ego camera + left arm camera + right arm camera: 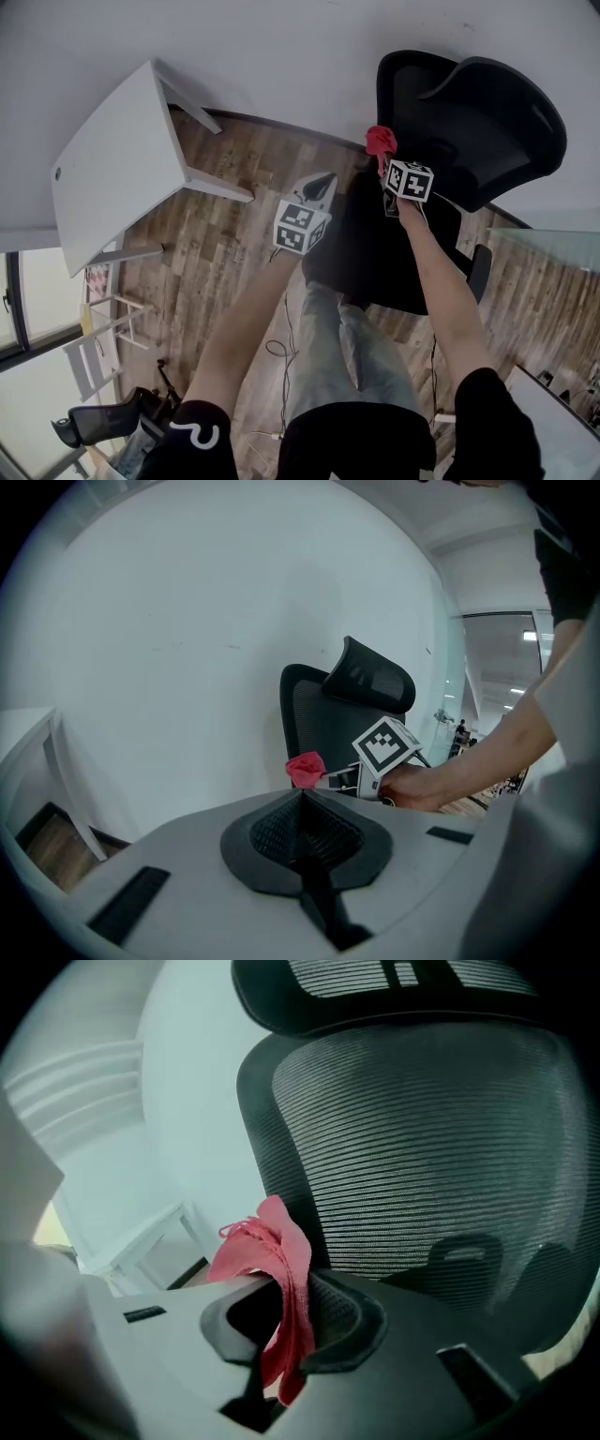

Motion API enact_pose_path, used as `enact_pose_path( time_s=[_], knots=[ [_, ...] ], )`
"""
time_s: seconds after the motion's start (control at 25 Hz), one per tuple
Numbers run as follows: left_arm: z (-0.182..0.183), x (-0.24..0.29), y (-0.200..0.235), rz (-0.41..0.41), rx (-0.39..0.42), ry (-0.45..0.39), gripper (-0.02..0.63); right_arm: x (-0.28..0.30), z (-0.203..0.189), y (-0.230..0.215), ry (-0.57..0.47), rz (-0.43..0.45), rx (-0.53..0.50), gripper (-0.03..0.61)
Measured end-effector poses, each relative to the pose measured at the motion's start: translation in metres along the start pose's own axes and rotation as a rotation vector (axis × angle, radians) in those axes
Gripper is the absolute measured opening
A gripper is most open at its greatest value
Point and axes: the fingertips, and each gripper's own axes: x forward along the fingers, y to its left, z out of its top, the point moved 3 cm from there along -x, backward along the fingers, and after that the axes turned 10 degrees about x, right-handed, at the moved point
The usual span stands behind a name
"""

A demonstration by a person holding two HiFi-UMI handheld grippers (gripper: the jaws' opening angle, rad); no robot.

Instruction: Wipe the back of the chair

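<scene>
- Plainly, the cloth [265, 1252] is soft, light and limp. It hangs folded from the right gripper [289, 1290], whose jaws are clamped on its middle, with a bunch above the tips and a tail below.
- We judge that hold sound, since it sits in the fold and not at a loose corner. The bunch is the part that should meet the chair [487, 122].
- The cloth is just in front of the chair's back, near that back's left edge as we face it. As far as we can tell, it is not touching the mesh [422, 1147].
- The mesh looks ridged and probably springy. It may give under pressure and catch threads, so light strokes suit it.
- The left gripper [302, 795] has its jaws pressed together on nothing. It is held left of the chair's seat and is free to steady the frame, which may swivel under a push.
- The hard rim and the headrest [403, 988] bound the mesh.
- A wall [281, 47] stands behind the chair and a table [112, 169] well to its left, with bare floor [234, 253] between.
</scene>
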Motion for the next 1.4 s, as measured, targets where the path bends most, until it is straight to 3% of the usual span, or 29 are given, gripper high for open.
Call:
enact_pose_path(
  time_s=[0.36, 1.16, 1.4],
  knots=[
    [0.004, 0.019, -0.019, -0.026, 0.016, -0.017, 0.026, 0.000, 0.010, -0.037, -0.026, -0.057, -0.018, 0.069],
    [0.024, 0.063, -0.096, -0.089, 0.087, -0.027, 0.026, -0.091, 0.034, -0.158, -0.097, -0.177, 0.024, 0.071],
    [0.027, 0.071, -0.107, -0.087, 0.079, -0.023, 0.026, -0.122, 0.037, -0.198, -0.114, -0.254, 0.047, 0.071]
  ],
)
